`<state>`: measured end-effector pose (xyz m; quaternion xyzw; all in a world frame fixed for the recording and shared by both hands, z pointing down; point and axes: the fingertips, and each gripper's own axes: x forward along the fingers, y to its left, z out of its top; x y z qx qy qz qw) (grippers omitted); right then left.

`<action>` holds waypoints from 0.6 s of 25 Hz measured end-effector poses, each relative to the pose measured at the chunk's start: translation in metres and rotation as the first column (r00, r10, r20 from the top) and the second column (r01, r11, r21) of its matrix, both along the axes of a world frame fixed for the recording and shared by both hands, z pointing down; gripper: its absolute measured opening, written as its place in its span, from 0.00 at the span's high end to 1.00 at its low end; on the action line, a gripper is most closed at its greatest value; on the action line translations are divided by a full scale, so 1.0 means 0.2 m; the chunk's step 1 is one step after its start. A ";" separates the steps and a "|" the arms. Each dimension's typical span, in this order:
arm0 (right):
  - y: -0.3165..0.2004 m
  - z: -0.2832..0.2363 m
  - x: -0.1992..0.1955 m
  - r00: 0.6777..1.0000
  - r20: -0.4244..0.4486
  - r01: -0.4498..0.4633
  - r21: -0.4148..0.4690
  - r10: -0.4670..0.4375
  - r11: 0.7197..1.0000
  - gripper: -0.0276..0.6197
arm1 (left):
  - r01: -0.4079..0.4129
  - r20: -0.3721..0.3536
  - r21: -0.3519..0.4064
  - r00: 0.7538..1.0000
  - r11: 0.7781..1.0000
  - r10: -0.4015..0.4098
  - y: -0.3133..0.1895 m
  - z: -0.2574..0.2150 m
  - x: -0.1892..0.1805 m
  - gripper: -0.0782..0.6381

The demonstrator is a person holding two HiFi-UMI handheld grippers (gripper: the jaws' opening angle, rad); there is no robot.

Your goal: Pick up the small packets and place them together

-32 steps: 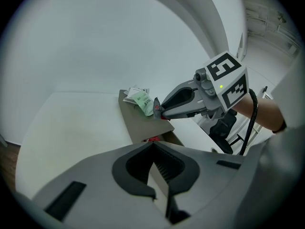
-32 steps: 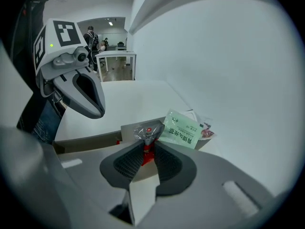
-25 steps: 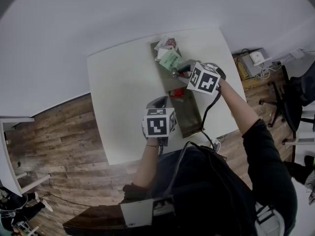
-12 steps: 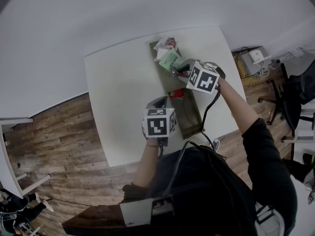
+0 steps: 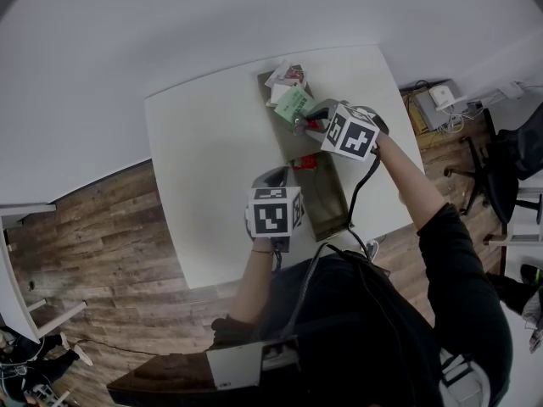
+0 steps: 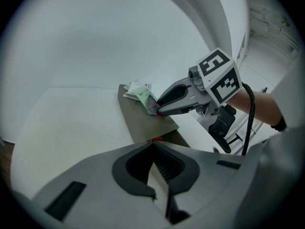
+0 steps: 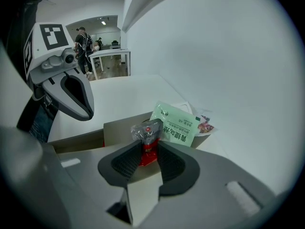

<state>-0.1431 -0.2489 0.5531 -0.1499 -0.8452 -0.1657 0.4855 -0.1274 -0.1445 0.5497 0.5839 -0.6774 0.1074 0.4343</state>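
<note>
Waiting at near left, the left hand-held gripper (image 6: 153, 147) is held closed and empty. Farther right, the red packet (image 7: 147, 136) is held beside the green packet (image 7: 175, 124) at the tray's (image 5: 329, 200) far end, so that the packets are gathered; the right hand-held gripper's (image 7: 148, 150) jaws, pressing on it, have just been opening.

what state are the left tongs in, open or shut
Shut. In the left gripper view the left tongs have their jaws meeting at the tips, with nothing between them.
</note>
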 end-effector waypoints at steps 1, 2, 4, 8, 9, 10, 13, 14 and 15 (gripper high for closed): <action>0.00 0.00 0.00 1.000 0.002 -0.004 -0.001 0.004 1.000 0.79 | 0.001 -0.002 -0.001 1.000 1.000 -0.001 0.00 0.00 0.00 0.90; 0.00 0.00 0.00 1.000 0.002 -0.006 -0.003 0.006 1.000 0.78 | 0.002 -0.003 -0.001 1.000 1.000 -0.002 0.00 0.00 0.00 0.90; 0.00 0.00 0.01 1.000 0.002 -0.009 -0.009 0.009 1.000 0.76 | 0.005 -0.003 -0.001 1.000 1.000 -0.005 0.01 0.00 0.00 0.90; 0.01 0.00 0.02 1.000 0.008 -0.015 -0.035 0.016 0.999 0.68 | 0.011 -0.004 -0.002 1.000 1.000 -0.011 0.02 0.00 0.00 0.90; 0.01 0.00 0.02 1.000 0.012 -0.016 -0.038 0.016 0.999 0.68 | 0.012 -0.003 -0.002 1.000 1.000 -0.012 0.02 0.00 0.00 0.90; 0.01 0.00 0.02 1.000 0.018 -0.016 -0.037 0.017 0.999 0.68 | 0.012 -0.003 -0.002 1.000 1.000 -0.012 0.02 0.00 0.00 0.90; 0.00 -0.03 0.02 0.999 0.044 -0.027 -0.039 0.029 0.999 0.68 | 0.013 -0.001 -0.001 1.000 1.000 -0.013 0.02 -0.01 0.00 0.90; 0.00 -0.04 0.02 0.998 0.055 -0.032 -0.042 0.034 0.999 0.68 | 0.014 0.000 0.000 1.000 1.000 -0.014 0.02 -0.01 0.00 0.90; 0.00 -0.05 0.02 0.997 0.065 -0.036 -0.043 0.039 0.998 0.68 | 0.016 0.000 0.001 1.000 1.000 -0.016 0.02 -0.02 0.00 0.90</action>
